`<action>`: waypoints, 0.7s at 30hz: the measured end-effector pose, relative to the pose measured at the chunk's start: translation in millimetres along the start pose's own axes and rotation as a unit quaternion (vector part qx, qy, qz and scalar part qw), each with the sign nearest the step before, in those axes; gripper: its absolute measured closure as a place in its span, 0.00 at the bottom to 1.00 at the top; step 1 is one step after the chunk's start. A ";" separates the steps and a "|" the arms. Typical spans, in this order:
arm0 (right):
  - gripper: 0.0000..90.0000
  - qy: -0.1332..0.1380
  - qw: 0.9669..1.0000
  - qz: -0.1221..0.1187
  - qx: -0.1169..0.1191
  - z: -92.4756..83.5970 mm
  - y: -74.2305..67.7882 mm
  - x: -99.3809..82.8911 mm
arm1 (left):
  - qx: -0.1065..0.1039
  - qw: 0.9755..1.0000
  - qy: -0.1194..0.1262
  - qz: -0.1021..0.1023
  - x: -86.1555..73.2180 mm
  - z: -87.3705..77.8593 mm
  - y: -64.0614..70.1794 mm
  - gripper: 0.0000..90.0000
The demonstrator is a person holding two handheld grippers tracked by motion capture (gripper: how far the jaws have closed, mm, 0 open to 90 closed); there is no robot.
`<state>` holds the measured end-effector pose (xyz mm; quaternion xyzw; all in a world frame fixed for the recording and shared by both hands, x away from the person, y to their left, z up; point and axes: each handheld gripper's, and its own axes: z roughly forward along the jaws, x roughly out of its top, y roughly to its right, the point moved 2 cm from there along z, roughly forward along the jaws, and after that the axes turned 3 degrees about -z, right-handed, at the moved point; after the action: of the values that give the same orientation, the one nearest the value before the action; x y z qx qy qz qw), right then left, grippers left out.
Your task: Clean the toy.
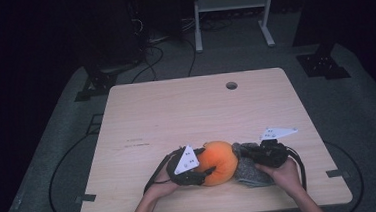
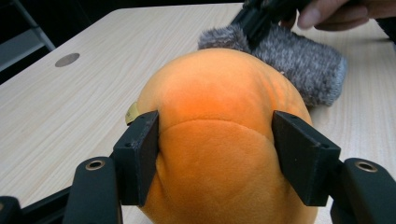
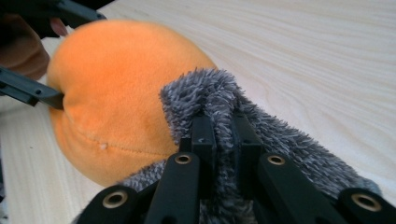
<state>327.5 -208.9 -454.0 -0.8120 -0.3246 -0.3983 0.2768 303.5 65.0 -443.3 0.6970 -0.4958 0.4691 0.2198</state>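
A round orange plush ball (image 1: 219,161) (image 2: 219,135) (image 3: 121,93) lies near the table's front edge. My left gripper (image 1: 208,172) (image 2: 215,154) is shut on it, both pads pressed into its sides. Right beside the ball lies a grey fuzzy sock-like cloth (image 1: 248,169) (image 2: 299,58) (image 3: 280,135). My right gripper (image 1: 244,152) (image 3: 223,135) is shut on a raised fold of that cloth, its fingers (image 3: 203,140) nearly together, close against the ball. A hand holds each gripper from the front.
The light wooden table (image 1: 176,117) has a round cable hole (image 1: 231,85) at the back. Beyond it stand a white shelf frame (image 1: 232,12) and dark stands with cables on the floor.
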 end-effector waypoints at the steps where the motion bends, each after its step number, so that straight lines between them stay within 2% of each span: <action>1: 0.91 0.010 1.000 -0.001 0.002 -3.3 -1.0 2.3 | -0.001 1.000 0.000 0.002 0.0 -0.4 0.2 0.38; 4: 0.91 0.049 0.998 -0.007 0.028 -11.0 -10.6 14.1 | -0.008 1.000 0.001 0.008 0.4 -0.1 1.6 0.38; 6: 0.91 0.056 0.998 -0.017 0.036 -11.6 -16.1 19.0 | -0.010 1.000 0.001 0.010 0.3 -0.2 2.5 0.39; 9: 0.91 0.029 0.999 -0.021 0.030 -3.8 -15.6 13.8 | -0.012 1.000 0.002 0.007 0.1 -0.7 2.6 0.39; 11: 0.91 0.014 0.999 0.008 0.028 -0.1 -6.5 5.5 | -0.011 1.000 0.001 0.005 0.2 -0.5 1.9 0.38; 13: 0.91 -0.009 1.000 0.017 0.009 0.1 1.1 0.4 | -0.012 1.000 0.001 0.001 0.3 -0.9 1.5 0.38; 14: 0.91 -0.010 1.000 0.020 0.006 -1.1 2.4 -0.4 | -0.013 1.000 0.000 0.002 0.1 -1.3 1.1 0.38; 15: 0.91 0.001 1.000 0.020 0.010 -4.2 1.9 0.7 | -0.014 1.000 0.001 0.001 0.1 -1.3 0.9 0.38; 18: 0.91 0.043 0.999 -0.004 0.032 -12.6 -12.0 14.1 | -0.014 1.000 0.003 0.000 0.5 -0.5 1.7 0.38; 20: 0.91 0.063 0.996 -0.028 0.048 -14.2 -24.2 22.6 | -0.014 1.000 0.002 0.004 1.0 -0.6 2.6 0.38; 21: 0.91 0.060 0.996 -0.040 0.050 -12.7 -28.9 24.6 | -0.014 1.000 0.001 0.006 1.3 -0.7 2.8 0.38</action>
<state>311.6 -192.0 -421.4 -0.7578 -0.3595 -0.4405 0.3200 300.7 63.7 -442.3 0.6903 -0.5063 0.4643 0.2271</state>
